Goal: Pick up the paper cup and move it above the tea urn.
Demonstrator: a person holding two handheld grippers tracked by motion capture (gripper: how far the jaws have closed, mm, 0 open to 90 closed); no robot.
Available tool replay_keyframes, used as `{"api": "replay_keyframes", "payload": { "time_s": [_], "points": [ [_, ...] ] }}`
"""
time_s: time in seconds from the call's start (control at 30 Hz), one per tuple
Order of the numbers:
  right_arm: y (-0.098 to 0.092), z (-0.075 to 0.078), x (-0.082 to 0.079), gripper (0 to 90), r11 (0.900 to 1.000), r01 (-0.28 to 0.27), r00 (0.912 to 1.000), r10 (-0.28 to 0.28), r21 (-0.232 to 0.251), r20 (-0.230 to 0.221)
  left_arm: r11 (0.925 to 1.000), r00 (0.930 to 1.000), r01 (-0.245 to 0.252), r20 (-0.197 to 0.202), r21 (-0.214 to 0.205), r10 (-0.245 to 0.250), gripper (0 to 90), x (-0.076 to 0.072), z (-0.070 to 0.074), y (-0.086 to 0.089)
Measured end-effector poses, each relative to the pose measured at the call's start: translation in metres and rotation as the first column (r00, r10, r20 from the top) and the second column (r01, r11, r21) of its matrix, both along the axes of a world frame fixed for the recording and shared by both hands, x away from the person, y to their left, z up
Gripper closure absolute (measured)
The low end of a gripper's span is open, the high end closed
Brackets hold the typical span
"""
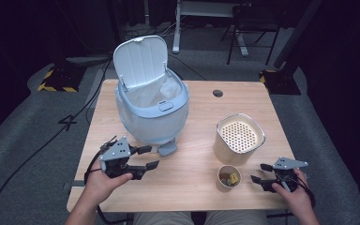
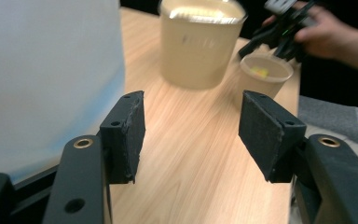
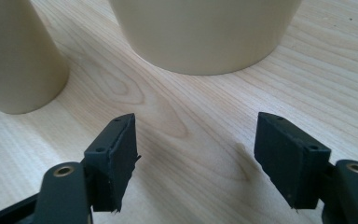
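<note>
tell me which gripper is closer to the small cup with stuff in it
Right. The right gripper sits just beside the small cup, apart from it. The left gripper is across the table, by the blue bin.

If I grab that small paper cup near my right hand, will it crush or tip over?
The small paper cup looks thin-walled, so a hard squeeze would probably dent it. It holds only a few small bits, so it is likely light and may slide or tip if pushed near the rim.
</note>
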State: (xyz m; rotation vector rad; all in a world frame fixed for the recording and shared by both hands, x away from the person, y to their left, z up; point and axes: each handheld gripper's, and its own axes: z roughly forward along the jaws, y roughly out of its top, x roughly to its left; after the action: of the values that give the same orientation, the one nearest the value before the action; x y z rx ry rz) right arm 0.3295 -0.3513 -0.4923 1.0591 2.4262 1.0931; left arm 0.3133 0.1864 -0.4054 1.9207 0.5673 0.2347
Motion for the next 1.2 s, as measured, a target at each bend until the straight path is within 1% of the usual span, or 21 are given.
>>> {"api": "replay_keyframes", "payload": {
  "time_s": [0.03, 0.1, 0.13, 0.27, 0.3, 0.4, 0.43, 0.53, 0.6, 0.63, 0.7, 0.73, 0.77, 0.8, 0.83, 0.87, 0.93, 0.97, 1.1, 1.13, 1.2],
  "points": [
    [0.0, 0.0, 0.0, 30.4, 1.0, 0.0, 1.0, 0.0, 0.0, 0.0, 1.0, 1.0, 0.0, 0.0, 0.0, 0.0, 41.8, 0.0, 0.0, 0.0],
    [-0.001, 0.004, -0.003, 30.5, 1.0, -0.004, 1.0, 0.004, 0.003, -0.001, 0.9999, 0.9993, -0.016, -0.034, -0.001, 0.016, 42.1, 0.002, -0.012, 0.0],
    [-0.001, 0.008, -0.006, 30.1, 1.0, -0.006, 1.0, 0.006, 0.006, 0.004, 0.9986, 0.998, -0.042, -0.046, 0.032, 0.043, 41.9, 0.004, -0.021, 0.001],
    [-0.001, 0.013, -0.009, 29.6, 0.9998, -0.018, 0.9998, 0.018, 0.009, 0.007, 0.996, 0.994, -0.074, -0.078, 0.051, 0.077, 41.8, 0.007, -0.033, 0.003],
    [-0.001, 0.016, -0.01, 29.2, 0.9996, -0.027, 0.9996, 0.027, 0.01, 0.009, 0.9931, 0.9913, -0.089, -0.09, 0.077, 0.095, 41.4, 0.007, -0.041, 0.003],
    [0.0, 0.018, -0.012, 28.7, 0.9991, -0.04, 0.9991, 0.04, 0.011, 0.013, 0.9877, 0.9872, -0.104, -0.109, 0.117, 0.116, 40.5, 0.009, -0.052, 0.001],
    [0.0, 0.018, -0.012, 28.7, 0.9991, -0.04, 0.9991, 0.04, 0.011, 0.013, 0.9877, 0.9872, -0.104, -0.109, 0.117, 0.116, 40.1, 0.009, -0.052, 0.001],
    [0.003, 0.02, -0.014, 27.9, 0.9984, -0.053, 0.9985, 0.052, 0.021, 0.017, 0.9754, 0.9818, -0.129, -0.115, 0.179, 0.151, 38.8, 0.013, -0.061, 0.0],
    [0.006, 0.023, -0.016, 26.6, 0.9974, -0.07, 0.9973, 0.07, 0.015, 0.024, 0.9638, 0.979, -0.13, -0.124, 0.233, 0.162, 37.7, 0.015, -0.07, -0.001],
    [0.007, 0.024, -0.017, 26.0, 0.9972, -0.074, 0.9969, 0.073, 0.014, 0.027, 0.9638, 0.979, -0.13, -0.124, 0.233, 0.162, 36.9, 0.015, -0.07, -0.001],
    [0.009, 0.025, -0.018, 25.1, 0.9968, -0.078, 0.9966, 0.078, 0.018, 0.027, 0.9579, 0.9778, -0.128, -0.129, 0.257, 0.165, 36.0, 0.016, -0.074, -0.002],
    [0.011, 0.027, -0.019, 23.5, 0.9958, -0.09, 0.9955, 0.09, 0.013, 0.029, 0.948, 0.9756, -0.13, -0.133, 0.29, 0.175, 34.6, 0.016, -0.078, -0.003],
    [0.011, 0.027, -0.019, 23.5, 0.9958, -0.09, 0.9955, 0.09, 0.013, 0.029, 0.948, 0.9756, -0.13, -0.133, 0.29, 0.175, 34.0, 0.016, -0.078, -0.003],
    [0.014, 0.028, -0.021, 21.9, 0.995, -0.098, 0.9946, 0.097, 0.019, 0.035, 0.9393, 0.9748, -0.132, -0.13, 0.317, 0.181, 33.5, 0.017, -0.082, -0.004],
    [0.014, 0.028, -0.021, 21.9, 0.995, -0.098, 0.9946, 0.097, 0.019, 0.035, 0.9393, 0.9748, -0.132, -0.13, 0.317, 0.181, 32.4, 0.017, -0.082, -0.004],
    [0.018, 0.03, -0.023, 20.1, 0.9931, -0.115, 0.9929, 0.115, 0.021, 0.033, 0.9339, 0.973, -0.134, -0.134, 0.331, 0.187, 31.3, 0.018, -0.085, -0.004],
    [0.022, 0.032, -0.024, 18.6, 0.9923, -0.121, 0.9921, 0.12, 0.023, 0.036, 0.9227, 0.9744, -0.137, -0.119, 0.36, 0.191, 29.3, 0.018, -0.088, -0.005],
    [0.024, 0.032, -0.025, 18.0, 0.9911, -0.131, 0.9908, 0.13, 0.025, 0.037, 0.9213, 0.9776, -0.126, -0.111, 0.368, 0.179, 27.6, 0.019, -0.09, -0.005],
    [0.029, 0.035, -0.027, 15.8, 0.9897, -0.141, 0.9887, 0.14, 0.024, 0.054, 0.9213, 0.9797, -0.103, -0.122, 0.375, 0.159, 21.5, 0.02, -0.095, -0.005],
    [0.031, 0.036, -0.027, 15.9, 0.9896, -0.142, 0.9883, 0.14, 0.025, 0.061, 0.9237, 0.9817, -0.1, -0.115, 0.37, 0.152, 21.5, 0.021, -0.096, -0.004],
    [0.034, 0.037, -0.028, 15.8, 0.9883, -0.148, 0.9873, 0.146, 0.036, 0.064, 0.9283, 0.981, -0.105, -0.116, 0.357, 0.155, 19.8, 0.022, -0.098, -0.003]
  ]
}}
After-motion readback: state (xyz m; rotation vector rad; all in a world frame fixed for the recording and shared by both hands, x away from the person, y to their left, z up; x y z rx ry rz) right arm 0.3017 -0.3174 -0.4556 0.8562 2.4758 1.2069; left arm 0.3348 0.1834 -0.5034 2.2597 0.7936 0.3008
